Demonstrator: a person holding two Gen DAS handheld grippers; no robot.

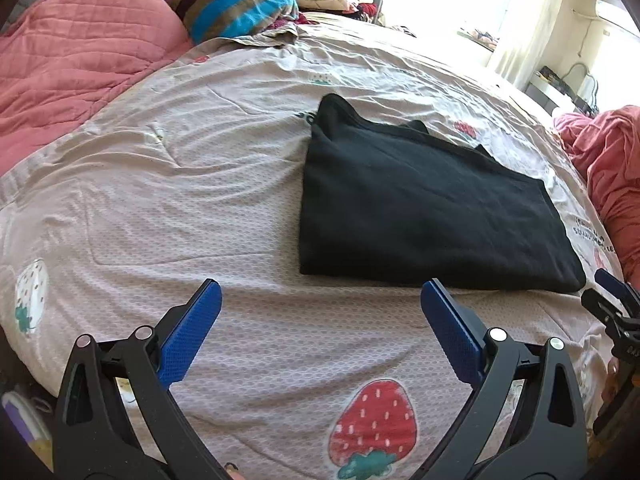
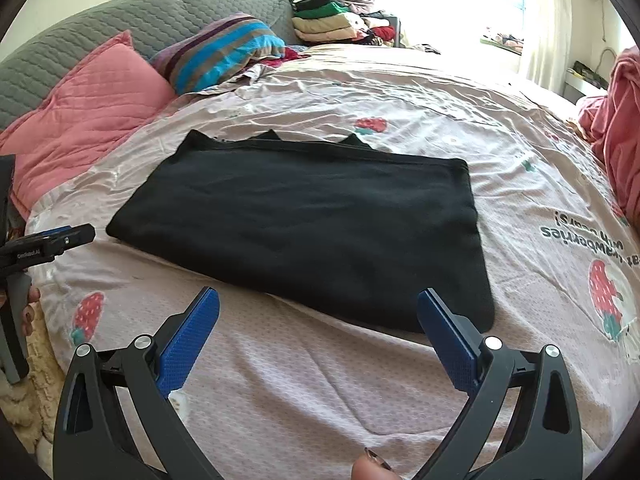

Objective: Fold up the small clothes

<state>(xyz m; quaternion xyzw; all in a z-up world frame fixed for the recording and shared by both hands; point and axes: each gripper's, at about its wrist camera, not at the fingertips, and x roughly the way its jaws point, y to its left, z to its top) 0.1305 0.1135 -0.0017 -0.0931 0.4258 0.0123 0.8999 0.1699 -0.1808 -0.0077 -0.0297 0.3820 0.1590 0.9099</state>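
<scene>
A black garment (image 1: 420, 204) lies folded flat in a rough rectangle on the pale strawberry-print bedsheet (image 1: 180, 184). In the right wrist view the black garment (image 2: 304, 224) lies just beyond the fingers. My left gripper (image 1: 320, 292) is open and empty, above the sheet, near the garment's front left corner. My right gripper (image 2: 318, 300) is open and empty, its jaws straddling the garment's near edge from above. The right gripper's tip shows at the left view's right edge (image 1: 612, 300); the left gripper shows at the right view's left edge (image 2: 48, 244).
A pink quilted pillow (image 2: 88, 108) and a striped cushion (image 2: 224, 50) lie at the head of the bed. A stack of folded clothes (image 2: 332, 20) stands at the back. A pink blanket (image 2: 620, 128) is bunched at the right. The grey headboard (image 2: 100, 28) is behind.
</scene>
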